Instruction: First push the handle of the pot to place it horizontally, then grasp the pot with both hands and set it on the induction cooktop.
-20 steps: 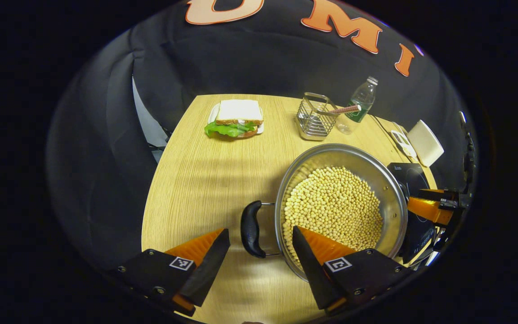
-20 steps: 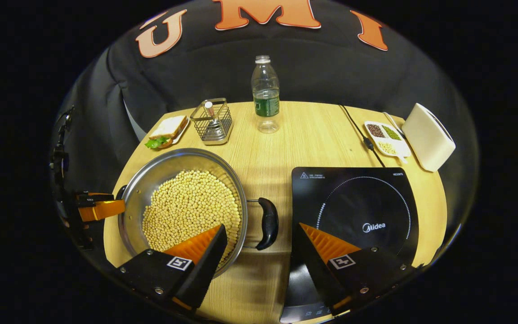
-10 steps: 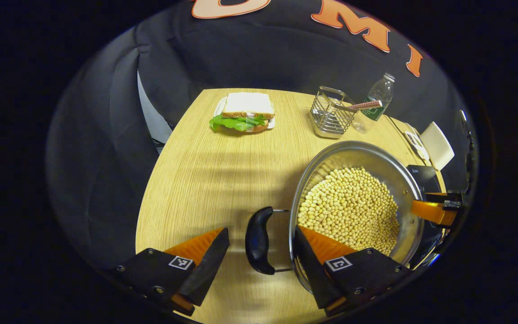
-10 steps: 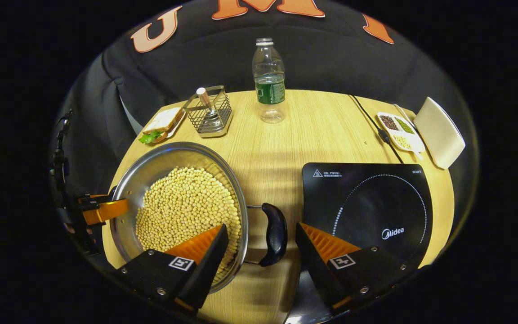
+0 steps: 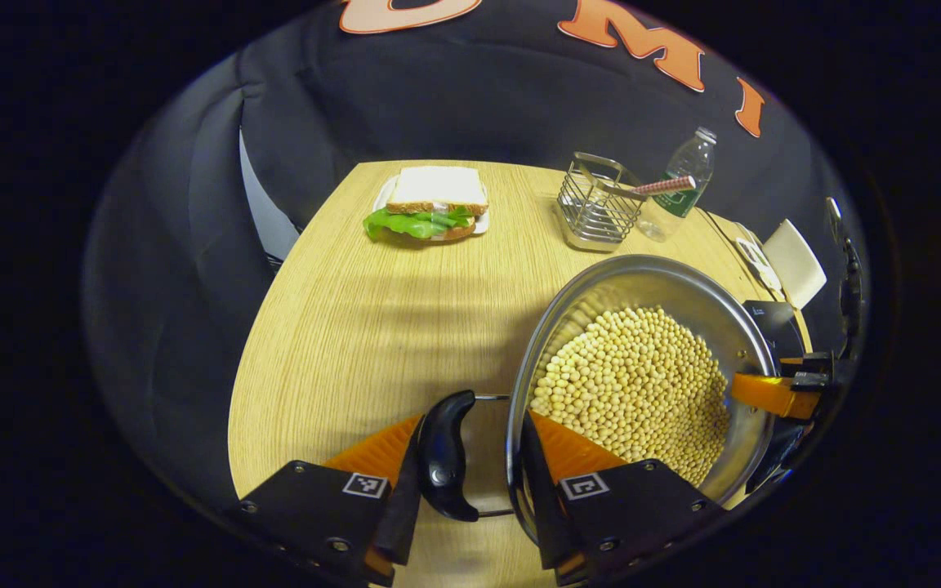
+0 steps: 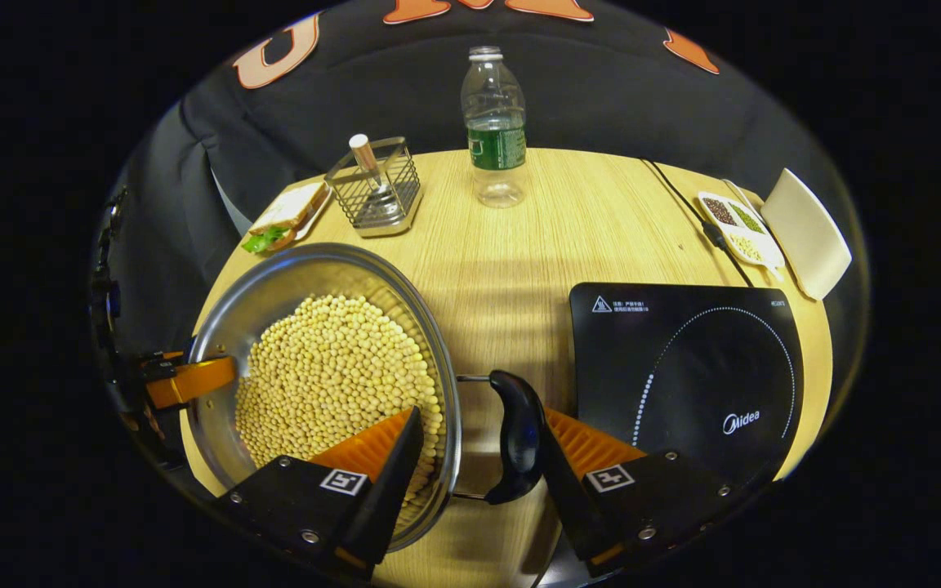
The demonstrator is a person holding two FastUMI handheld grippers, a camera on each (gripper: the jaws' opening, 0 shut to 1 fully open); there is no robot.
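Two grippers flank one wide steel pot [image 6: 319,269] of pale beans [image 6: 340,367], which sits on the wooden table [image 6: 503,261] left of the black induction cooktop [image 6: 683,359], not on it. Behind stand a plastic bottle [image 6: 493,122], a wire caddy [image 6: 374,192], a sandwich [image 5: 430,208] and a small sample tray [image 6: 738,229]. Around the pot's left handle [image 5: 443,457], the left gripper [image 5: 464,474] has its fingers narrowed, one touching the grip, the other at the rim. At the right handle [image 6: 518,433], the right gripper [image 6: 479,457] likewise straddles, one finger against the grip; whether either truly pinches, I cannot tell.
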